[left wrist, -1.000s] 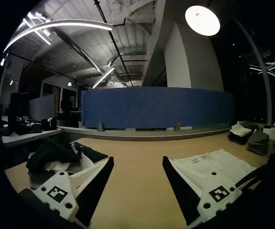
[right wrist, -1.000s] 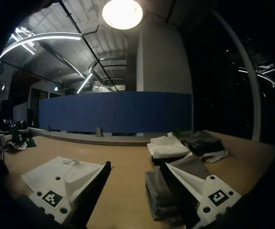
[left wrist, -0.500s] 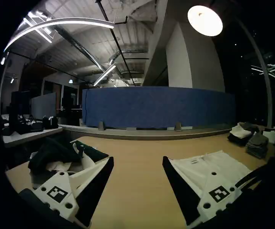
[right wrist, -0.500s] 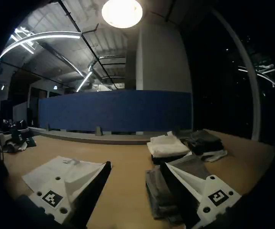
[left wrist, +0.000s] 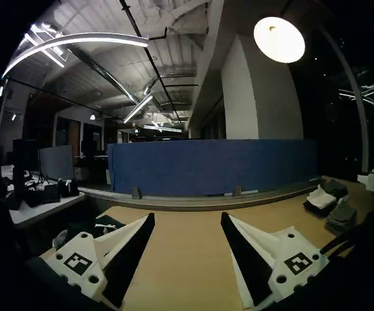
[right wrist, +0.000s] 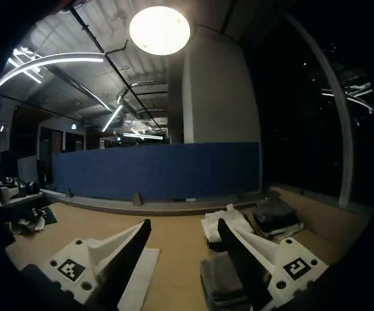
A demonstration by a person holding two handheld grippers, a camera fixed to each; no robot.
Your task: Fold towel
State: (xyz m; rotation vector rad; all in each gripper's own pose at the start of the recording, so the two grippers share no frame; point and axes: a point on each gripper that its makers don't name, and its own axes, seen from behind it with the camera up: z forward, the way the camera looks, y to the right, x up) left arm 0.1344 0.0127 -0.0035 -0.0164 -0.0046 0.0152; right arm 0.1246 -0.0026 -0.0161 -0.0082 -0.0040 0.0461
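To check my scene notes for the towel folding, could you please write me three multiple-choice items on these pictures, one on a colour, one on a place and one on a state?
1. What colour is the partition behind the table?
A red; B blue; C yellow.
2. Where does the white towel lie in the right gripper view?
A on the table beside the gripper's fingers; B draped over the partition; C on the floor.
3. How do the left gripper and the right gripper stand?
A both shut on the towel; B both open, holding nothing; C one shut, one open.

Answers: 1 B, the long panel is plainly blue. 2 A, it lies flat on the wood beside a finger. 3 B, each pair of fingers is spread apart and grips nothing.
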